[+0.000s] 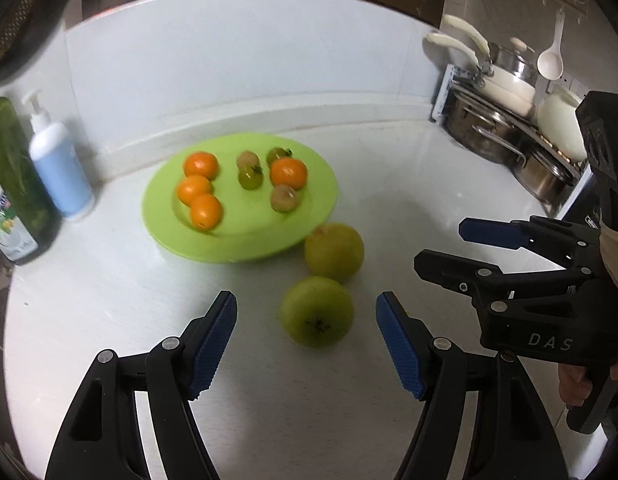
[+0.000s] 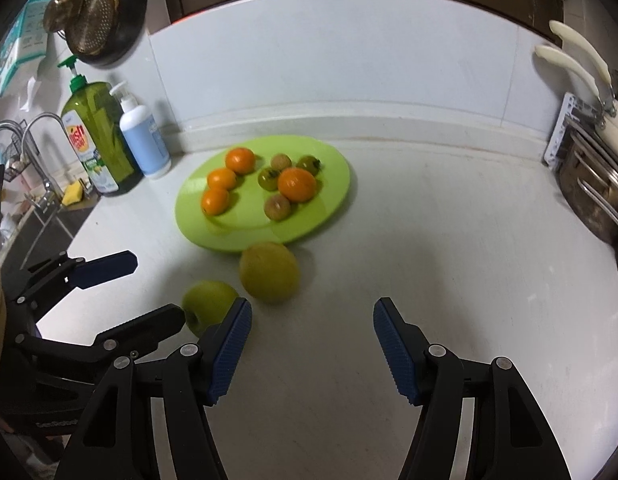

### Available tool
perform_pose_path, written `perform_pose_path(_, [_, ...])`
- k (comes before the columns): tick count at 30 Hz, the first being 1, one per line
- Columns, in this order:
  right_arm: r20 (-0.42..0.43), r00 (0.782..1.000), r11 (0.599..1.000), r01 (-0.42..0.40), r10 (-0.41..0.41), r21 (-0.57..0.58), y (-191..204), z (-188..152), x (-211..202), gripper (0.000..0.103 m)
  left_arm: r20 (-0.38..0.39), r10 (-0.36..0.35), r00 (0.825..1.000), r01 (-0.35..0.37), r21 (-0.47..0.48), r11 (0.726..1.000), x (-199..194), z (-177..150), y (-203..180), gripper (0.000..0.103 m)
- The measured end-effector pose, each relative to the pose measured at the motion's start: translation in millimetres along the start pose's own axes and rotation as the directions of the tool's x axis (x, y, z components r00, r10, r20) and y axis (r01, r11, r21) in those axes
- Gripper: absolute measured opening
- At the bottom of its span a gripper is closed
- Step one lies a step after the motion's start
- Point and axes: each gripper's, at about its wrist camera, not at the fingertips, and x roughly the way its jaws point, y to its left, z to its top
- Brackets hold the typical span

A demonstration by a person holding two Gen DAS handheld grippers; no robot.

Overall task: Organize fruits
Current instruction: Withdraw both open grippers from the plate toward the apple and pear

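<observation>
Holding both grippers spread wide and empty over the counter [image 1: 109,280], we see the left gripper [image 1: 306,340] framing the apple [image 1: 317,311], which sits just ahead between its pads without touching them. The pear [image 1: 334,253] lies at one o'clock from the apple, against the plate [image 1: 161,216] rim. Four oranges [image 1: 201,165] and small greenish fruits [image 1: 250,178] rest on the plate. Our right gripper [image 2: 312,346] hovers at the apple's three o'clock.
</observation>
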Motion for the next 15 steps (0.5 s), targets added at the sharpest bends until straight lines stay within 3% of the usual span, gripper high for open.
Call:
perform_pose_path(9, [-0.061, 0.998, 1.0, 0.019, -0.018, 0.017, -13.7, -15.5, 16.1, 0.064, -0.057, -0.006, 0.998, 0.006, -0.005, 1.0, 29.6, -10.1, -8.2, 0.07])
perform_pose_path(15, [-0.093, 0.995, 0.999, 0.025, -0.023, 0.027, -21.2, -20.8, 26.1, 0.064, -0.077, -0.012, 0.997, 0.011, -0.015, 1.0, 44.4, -10.5, -8.6, 0.059])
